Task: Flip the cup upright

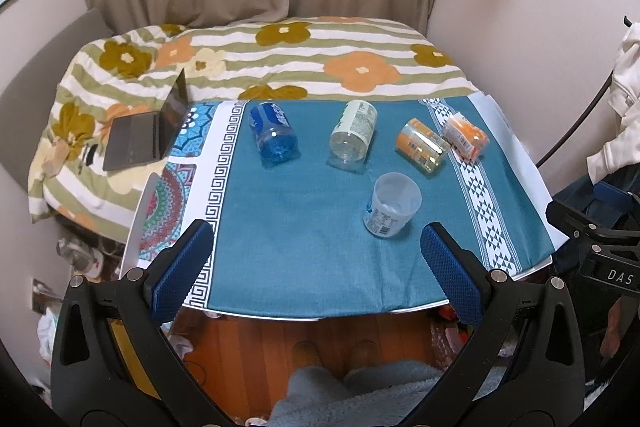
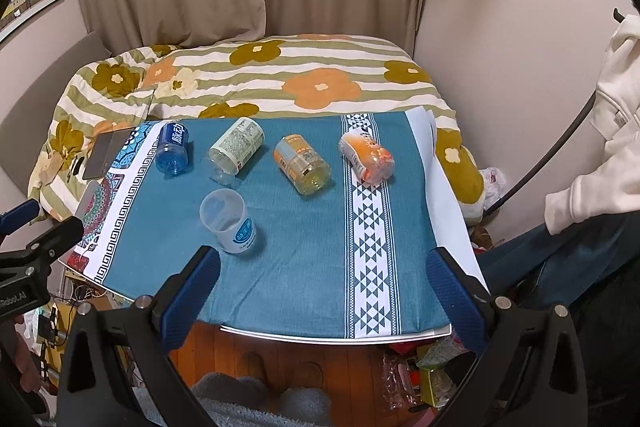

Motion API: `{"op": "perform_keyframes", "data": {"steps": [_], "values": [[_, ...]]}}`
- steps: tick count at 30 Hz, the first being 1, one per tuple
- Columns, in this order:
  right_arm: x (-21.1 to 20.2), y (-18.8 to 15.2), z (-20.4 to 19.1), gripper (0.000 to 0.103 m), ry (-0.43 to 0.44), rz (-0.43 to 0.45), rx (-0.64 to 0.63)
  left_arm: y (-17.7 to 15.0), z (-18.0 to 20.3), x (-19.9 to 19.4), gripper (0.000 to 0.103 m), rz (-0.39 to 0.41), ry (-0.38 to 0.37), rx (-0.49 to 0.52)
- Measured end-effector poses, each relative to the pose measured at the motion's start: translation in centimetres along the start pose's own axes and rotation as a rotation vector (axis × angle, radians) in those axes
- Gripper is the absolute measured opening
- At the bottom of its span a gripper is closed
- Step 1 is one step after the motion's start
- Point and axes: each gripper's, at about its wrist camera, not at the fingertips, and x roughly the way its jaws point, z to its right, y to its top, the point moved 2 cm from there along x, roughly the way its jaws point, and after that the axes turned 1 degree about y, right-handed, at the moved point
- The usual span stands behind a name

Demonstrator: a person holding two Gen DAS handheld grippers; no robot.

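A translucent plastic cup with a white label stands upright on the teal tablecloth, mouth up; it also shows in the right wrist view. Behind it four cups lie on their sides in a row: a blue one, a clear one with a pale label, an orange-yellow one and an orange-white one. My left gripper is open and empty over the table's front edge, just in front of the upright cup. My right gripper is open and empty, to the right of that cup.
An open laptop lies on the flowered bed cover at the back left. Curtains and walls close off the back. Clothes hang at the right. Clutter lies on the wood floor below the table edge.
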Motion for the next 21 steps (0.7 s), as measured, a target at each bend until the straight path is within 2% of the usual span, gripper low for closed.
{"op": "perform_keyframes", "data": {"steps": [21], "values": [[0.2, 0.23, -0.38, 0.103, -0.002, -0.001, 0.003, 0.25, -0.39, 0.23, 0.103, 0.005, -0.004, -0.003]]}}
